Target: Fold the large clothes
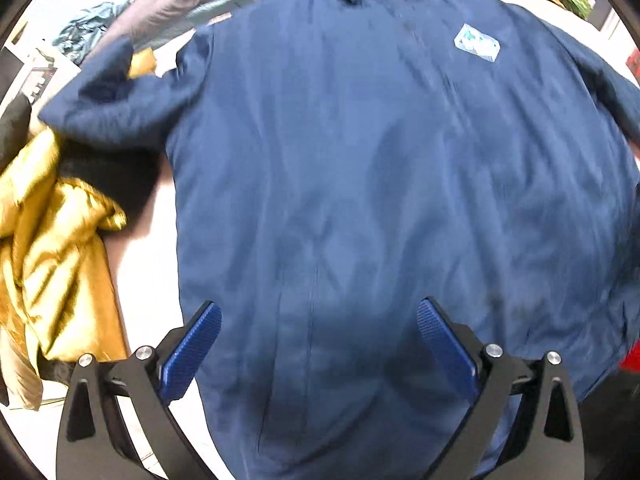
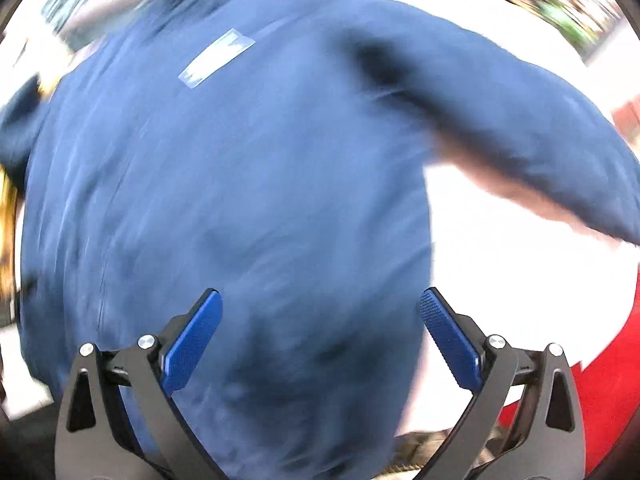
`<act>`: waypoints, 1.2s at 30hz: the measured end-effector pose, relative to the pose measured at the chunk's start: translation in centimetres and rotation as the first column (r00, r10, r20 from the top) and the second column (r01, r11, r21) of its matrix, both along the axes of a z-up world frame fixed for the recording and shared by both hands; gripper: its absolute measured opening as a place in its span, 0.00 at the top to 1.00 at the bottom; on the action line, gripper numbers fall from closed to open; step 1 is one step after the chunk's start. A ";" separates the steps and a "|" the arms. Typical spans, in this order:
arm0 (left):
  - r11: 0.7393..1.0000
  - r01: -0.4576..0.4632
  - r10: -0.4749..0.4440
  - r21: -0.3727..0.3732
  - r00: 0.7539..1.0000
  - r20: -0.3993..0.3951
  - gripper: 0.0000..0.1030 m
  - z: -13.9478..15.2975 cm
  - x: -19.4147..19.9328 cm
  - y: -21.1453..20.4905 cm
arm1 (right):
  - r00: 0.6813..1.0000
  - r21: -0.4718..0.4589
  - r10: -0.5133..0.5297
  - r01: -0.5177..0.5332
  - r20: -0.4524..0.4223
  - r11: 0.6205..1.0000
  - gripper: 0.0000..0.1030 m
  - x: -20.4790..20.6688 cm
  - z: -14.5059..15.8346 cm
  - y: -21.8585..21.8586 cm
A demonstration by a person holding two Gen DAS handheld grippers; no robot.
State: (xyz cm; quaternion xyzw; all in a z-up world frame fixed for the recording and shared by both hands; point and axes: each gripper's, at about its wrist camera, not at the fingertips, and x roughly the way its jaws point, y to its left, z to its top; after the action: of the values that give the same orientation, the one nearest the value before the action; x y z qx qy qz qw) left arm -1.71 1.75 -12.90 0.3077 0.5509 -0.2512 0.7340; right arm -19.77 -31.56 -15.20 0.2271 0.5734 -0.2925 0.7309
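Observation:
A large navy blue jacket lies spread flat on a white table, collar at the far end, a pale logo patch on its chest. Its left sleeve lies bent out to the side. My left gripper is open and empty above the jacket's hem. In the blurred right wrist view the jacket fills the frame, its right sleeve stretching out over the table. My right gripper is open and empty above the lower right part of the jacket.
A shiny gold garment is heaped at the left of the table, with black cloth beside it. Grey and teal clothes lie at the far left. Something red is at the near right edge.

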 end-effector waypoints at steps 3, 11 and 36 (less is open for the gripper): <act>1.000 0.004 -0.004 0.002 0.999 0.036 0.06 1.5 0.9 -2.1 | 0.975 -0.053 -0.220 0.222 0.042 0.974 0.06 -4.0 1.3 -6.8; 0.999 0.050 -0.050 -0.013 0.998 0.027 0.06 3.2 -0.2 -3.5 | 0.581 0.046 -0.793 0.801 0.181 0.597 0.22 -21.1 2.8 -19.8; 0.999 0.037 -0.038 0.004 0.998 0.041 0.06 1.8 0.0 -1.5 | 0.561 -0.040 -0.699 0.792 0.443 0.609 0.92 -22.0 12.0 -27.1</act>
State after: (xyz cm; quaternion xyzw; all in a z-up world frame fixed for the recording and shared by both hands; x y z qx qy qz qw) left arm -1.68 0.26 -11.13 0.3244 0.5302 -0.2575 0.7399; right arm -41.79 -58.63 -3.17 0.4140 0.2277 -0.5905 0.6543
